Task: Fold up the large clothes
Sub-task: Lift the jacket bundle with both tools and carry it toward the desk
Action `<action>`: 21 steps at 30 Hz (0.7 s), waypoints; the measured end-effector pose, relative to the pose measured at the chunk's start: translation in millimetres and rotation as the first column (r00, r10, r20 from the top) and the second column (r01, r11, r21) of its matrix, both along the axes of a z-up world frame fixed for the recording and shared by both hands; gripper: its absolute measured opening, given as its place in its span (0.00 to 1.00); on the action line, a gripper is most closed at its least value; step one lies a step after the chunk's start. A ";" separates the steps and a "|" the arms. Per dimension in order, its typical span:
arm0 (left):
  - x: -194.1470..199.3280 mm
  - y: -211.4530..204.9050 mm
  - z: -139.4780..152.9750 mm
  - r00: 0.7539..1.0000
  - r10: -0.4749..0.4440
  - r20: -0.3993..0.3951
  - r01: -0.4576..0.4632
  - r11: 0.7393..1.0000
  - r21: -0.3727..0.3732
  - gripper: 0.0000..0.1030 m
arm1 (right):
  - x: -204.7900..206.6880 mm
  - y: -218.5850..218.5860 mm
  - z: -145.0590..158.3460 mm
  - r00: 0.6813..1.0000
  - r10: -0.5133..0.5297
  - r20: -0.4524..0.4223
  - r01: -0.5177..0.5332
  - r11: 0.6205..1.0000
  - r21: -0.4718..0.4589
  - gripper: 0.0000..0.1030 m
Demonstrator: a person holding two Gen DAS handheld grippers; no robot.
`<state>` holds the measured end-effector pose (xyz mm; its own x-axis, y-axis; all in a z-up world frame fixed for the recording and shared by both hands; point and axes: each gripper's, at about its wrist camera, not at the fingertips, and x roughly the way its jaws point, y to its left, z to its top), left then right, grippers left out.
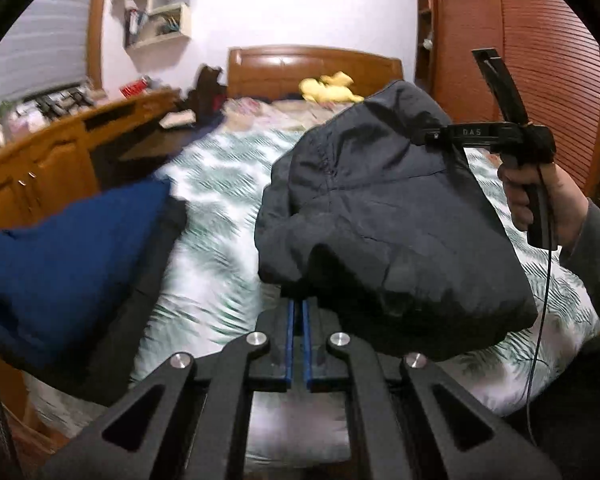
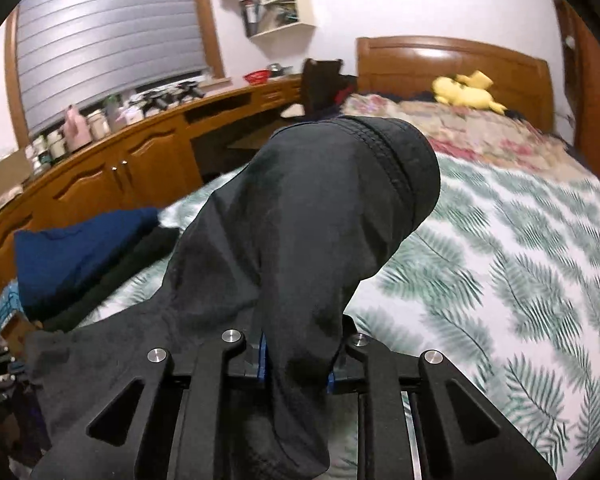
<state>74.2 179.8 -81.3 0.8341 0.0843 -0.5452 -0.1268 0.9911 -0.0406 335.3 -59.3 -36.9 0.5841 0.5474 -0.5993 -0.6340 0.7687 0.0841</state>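
Note:
A large dark grey garment [image 1: 380,208] hangs bunched above the bed [image 1: 220,208], held up between both grippers. In the left wrist view my left gripper [image 1: 298,304] has its blue pads pressed together on the garment's lower edge. My right gripper [image 1: 430,136] bites into the garment's upper right part, and a person's hand [image 1: 540,196] holds its grip. In the right wrist view a thick fold of the garment [image 2: 308,208] runs between the fingers of my right gripper [image 2: 296,344], which are shut on it. The cloth hides the fingertips there.
The bed has a leaf-print cover [image 2: 500,260]. A blue garment [image 1: 68,256] on darker folded clothes lies at its left edge. A wooden desk with cabinets [image 2: 120,176] runs along the left. A yellow plush toy [image 1: 328,88] lies by the headboard [image 1: 312,64]. A slatted wardrobe [image 1: 540,60] stands at the right.

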 end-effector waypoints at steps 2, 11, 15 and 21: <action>-11.2 26.5 19.2 0.999 0.038 0.026 -0.039 0.999 0.025 0.01 | 0.7 32.4 13.1 0.999 0.033 0.009 -0.033 0.999 0.002 0.17; -65.4 163.0 103.0 0.959 0.262 0.109 -0.277 0.945 0.172 0.01 | -14.9 219.4 85.6 0.976 0.209 0.066 -0.211 0.977 0.019 0.17; -87.2 220.6 115.8 0.926 0.364 0.102 -0.378 0.896 0.233 0.01 | -24.4 298.8 92.2 0.963 0.267 0.035 -0.268 0.963 0.039 0.17; -108.5 289.6 83.1 0.878 0.479 0.022 -0.473 0.859 0.194 0.01 | -32.1 382.5 37.6 0.949 0.306 -0.080 -0.306 0.952 0.015 0.17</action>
<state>-34.3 469.4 1.8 0.6520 0.5701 -0.4999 -0.5835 0.7983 0.1493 303.2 323.2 0.7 0.3382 0.6936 -0.6361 -0.8297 0.5387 0.1462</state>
